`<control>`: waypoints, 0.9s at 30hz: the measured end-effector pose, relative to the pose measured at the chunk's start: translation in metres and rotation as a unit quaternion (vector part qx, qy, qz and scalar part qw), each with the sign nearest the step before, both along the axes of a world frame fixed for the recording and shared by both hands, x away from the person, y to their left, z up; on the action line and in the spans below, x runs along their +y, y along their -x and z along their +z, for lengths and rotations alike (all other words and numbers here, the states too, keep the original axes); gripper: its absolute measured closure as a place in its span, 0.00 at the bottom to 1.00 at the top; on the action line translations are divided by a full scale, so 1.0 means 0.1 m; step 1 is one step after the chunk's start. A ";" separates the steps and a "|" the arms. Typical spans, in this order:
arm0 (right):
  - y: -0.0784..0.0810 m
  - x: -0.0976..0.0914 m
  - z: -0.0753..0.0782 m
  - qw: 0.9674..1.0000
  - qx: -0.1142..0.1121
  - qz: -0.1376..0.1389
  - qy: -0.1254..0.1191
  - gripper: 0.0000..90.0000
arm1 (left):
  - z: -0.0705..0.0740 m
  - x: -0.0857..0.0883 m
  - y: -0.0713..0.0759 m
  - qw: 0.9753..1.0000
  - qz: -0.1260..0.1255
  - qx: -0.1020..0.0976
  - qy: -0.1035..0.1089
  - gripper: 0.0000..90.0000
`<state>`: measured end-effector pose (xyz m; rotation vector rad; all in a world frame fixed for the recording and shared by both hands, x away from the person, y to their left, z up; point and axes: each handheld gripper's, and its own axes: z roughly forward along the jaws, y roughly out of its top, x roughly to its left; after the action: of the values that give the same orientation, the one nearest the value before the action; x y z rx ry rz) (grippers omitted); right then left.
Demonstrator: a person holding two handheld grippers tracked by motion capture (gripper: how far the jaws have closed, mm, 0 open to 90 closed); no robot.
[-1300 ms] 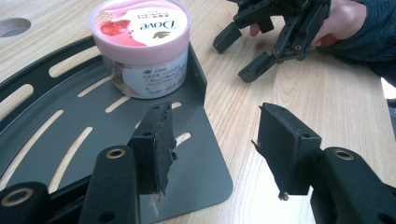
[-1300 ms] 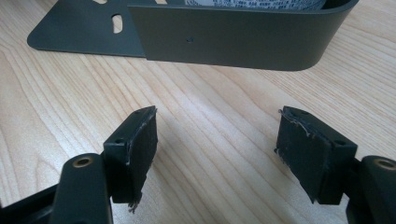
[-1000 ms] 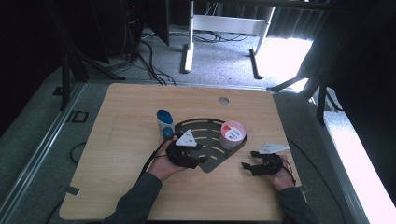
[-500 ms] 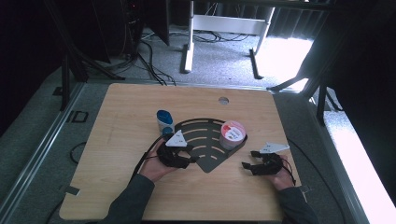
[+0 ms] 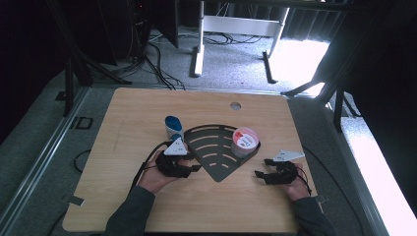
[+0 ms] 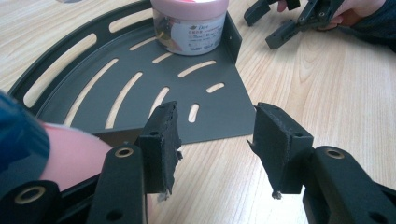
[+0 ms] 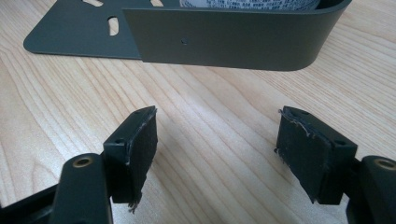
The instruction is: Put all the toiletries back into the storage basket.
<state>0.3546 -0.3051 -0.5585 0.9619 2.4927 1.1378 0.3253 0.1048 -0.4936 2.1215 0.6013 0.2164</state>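
A dark grey fan-shaped slotted tray [image 5: 216,147] lies on the wooden table. A pink-lidded jar [image 5: 244,141] stands in its right corner, against the raised rim. A blue-capped container [image 5: 173,127] stands just off the tray's left edge. My left gripper [image 5: 195,167] lies low at the tray's left side, pointing right. In the left gripper view its jaws [image 6: 215,135] are open and have just been closing. Nothing is between them, and the tray's tip [image 6: 224,112] and the jar [image 6: 189,28] lie ahead. My right gripper [image 5: 262,168] rests open right of the tray, facing the rim [image 7: 224,42].
The table [image 5: 147,108] has a round cable hole [image 5: 235,105] near its far edge. Bare wood runs along the left and the back. In the left gripper view the other gripper [image 6: 299,18] and its hand sit beyond the tray. Cables and desk legs stand on the floor behind.
My left gripper has drawn back to the left and toward the person, off the tray's surface to its left edge. The right gripper has stayed still.
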 end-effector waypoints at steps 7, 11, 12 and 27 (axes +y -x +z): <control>0.00 0.00 0.00 1.000 0.000 0.000 0.000 0.32 | 0.01 0.09 0.02 1.000 0.005 -0.001 0.002 0.57; 0.00 0.00 0.00 1.000 0.001 0.000 0.000 0.32 | 0.04 0.17 0.04 1.000 0.010 -0.002 0.005 0.57; 0.00 0.00 0.00 1.000 0.000 0.000 0.000 0.32 | 0.04 0.19 0.05 1.000 0.011 -0.003 0.005 0.57; 0.00 0.00 0.00 1.000 0.001 -0.002 -0.001 0.31 | 0.12 0.46 0.11 0.999 0.035 -0.012 -0.008 0.60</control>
<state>0.3548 -0.3053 -0.5585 0.9671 2.4911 1.1384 0.3139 0.1509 -0.4817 2.1129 0.6621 0.2856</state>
